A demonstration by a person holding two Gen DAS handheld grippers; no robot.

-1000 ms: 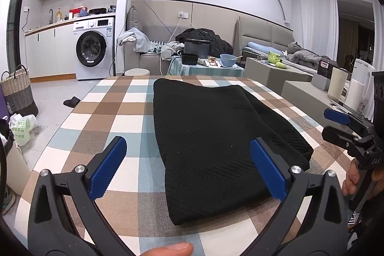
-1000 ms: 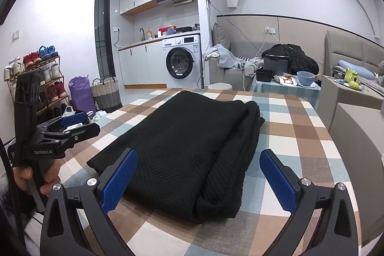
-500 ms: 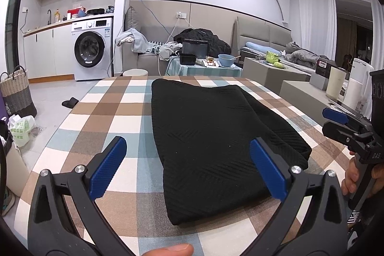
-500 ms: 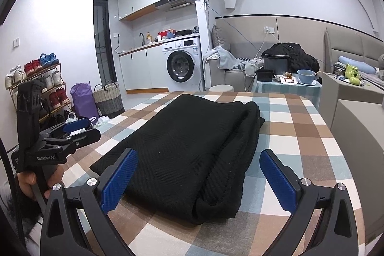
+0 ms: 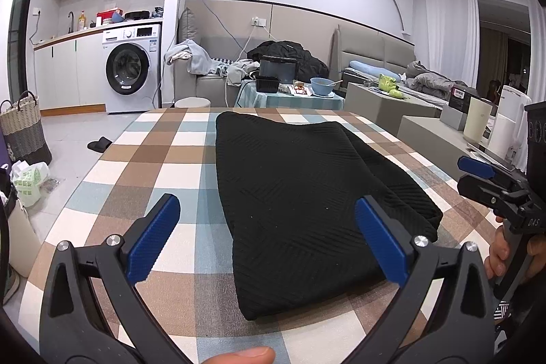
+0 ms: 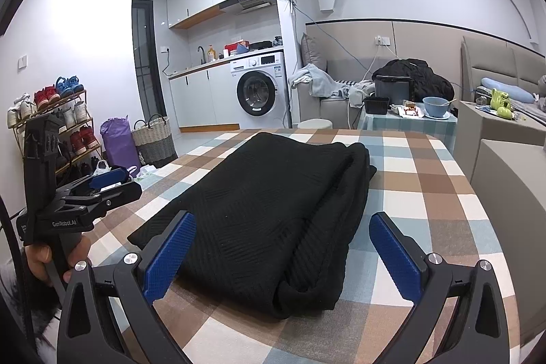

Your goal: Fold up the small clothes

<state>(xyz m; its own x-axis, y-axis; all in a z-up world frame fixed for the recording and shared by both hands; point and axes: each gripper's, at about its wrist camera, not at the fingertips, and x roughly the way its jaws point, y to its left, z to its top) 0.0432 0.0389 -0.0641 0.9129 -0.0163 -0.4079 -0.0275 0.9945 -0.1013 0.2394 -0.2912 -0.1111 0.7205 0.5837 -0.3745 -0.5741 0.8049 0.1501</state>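
1. Left wrist view: your left tool [image 5: 266,227] hangs above the near edge of the table [image 5: 160,166], which is covered in a brown, white and pale-blue checked cloth. Its blue-padded fingers [image 5: 153,237] are spread wide and hold nothing.
2. The folded black knitted garment [image 5: 300,193] lies flat on the table, straight ahead of the tool. Its near corner sits between the two fingers in this view, without touching them.
3. At the right edge you hold the right tool [image 5: 477,174] off the garment's right side, apart from the fabric. From here I cannot tell how far its fingers are parted.
4. Beyond the table stand a white front-loading washing machine [image 5: 131,70] and a small side table with a pale-blue bowl [image 5: 322,86].
5. Right wrist view: your right tool [image 6: 283,248] is above the near edge of the table [image 6: 440,193], fingers [image 6: 392,255] spread wide and empty.
6. The black garment [image 6: 273,207] lies ahead of the right tool; its bulky folded edge runs along the right side, and the near end lies between the fingers, untouched.
7. At the left edge your left tool [image 6: 105,183] is held off the garment's left side, clear of it.
8. A shoe rack [image 6: 51,121] and a woven basket [image 6: 153,139] stand by the far wall.
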